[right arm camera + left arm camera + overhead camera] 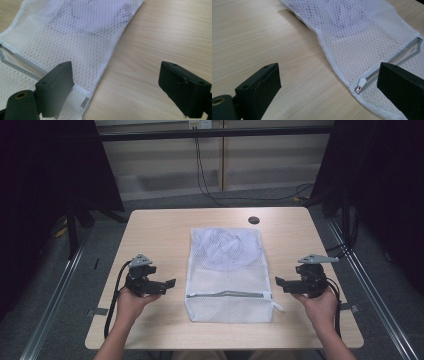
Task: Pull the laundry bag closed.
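Dark curtains and grey flooring surround a pale wood-grain desk (160,227). On it, midway between the side edges and reaching toward the near edge, lies a white rectangular mesh laundry bag (227,270) with a grey zipper (225,295) across its near end. The left hand-held gripper (170,283) and right hand-held gripper (280,282) flank the bag, jaws apart and empty. Risk, as a judgement: thin mesh may slide or bunch if one jaw drags it, and the small zipper pull (360,85) could slip from the pads. The left gripper view resolves that pull; the right gripper view (110,85) shows a white label (75,100) at the bag's corner.
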Demonstrator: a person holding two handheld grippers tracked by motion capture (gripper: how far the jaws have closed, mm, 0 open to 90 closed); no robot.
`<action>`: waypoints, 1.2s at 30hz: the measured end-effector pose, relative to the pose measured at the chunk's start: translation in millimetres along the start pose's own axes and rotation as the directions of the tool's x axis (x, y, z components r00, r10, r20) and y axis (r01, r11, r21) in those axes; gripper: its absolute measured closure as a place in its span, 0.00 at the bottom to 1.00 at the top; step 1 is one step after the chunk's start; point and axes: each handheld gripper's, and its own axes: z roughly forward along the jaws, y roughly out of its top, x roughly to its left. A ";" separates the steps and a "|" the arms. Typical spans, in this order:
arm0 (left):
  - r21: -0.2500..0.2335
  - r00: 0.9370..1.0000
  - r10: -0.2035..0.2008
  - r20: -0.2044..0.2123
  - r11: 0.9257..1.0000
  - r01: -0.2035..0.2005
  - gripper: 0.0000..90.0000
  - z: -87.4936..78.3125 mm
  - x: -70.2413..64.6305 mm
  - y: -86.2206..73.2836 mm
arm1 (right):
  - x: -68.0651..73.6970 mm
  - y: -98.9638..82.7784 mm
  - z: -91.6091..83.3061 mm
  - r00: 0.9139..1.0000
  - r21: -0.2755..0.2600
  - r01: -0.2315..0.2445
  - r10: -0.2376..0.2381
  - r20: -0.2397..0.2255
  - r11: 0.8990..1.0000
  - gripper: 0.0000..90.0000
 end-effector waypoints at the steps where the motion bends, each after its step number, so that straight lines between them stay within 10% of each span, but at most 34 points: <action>1: 0.001 1.000 0.000 -0.002 1.000 0.000 0.06 0.1 0.1 0.2 | 1.2 0.3 0.5 1.000 -0.001 0.000 0.000 -0.005 1.000 0.14; 36: 0.050 0.999 0.045 0.018 0.998 -0.045 0.07 2.5 -2.9 -1.1 | 64.5 22.7 33.2 0.993 0.040 0.051 -0.047 -0.104 0.998 0.17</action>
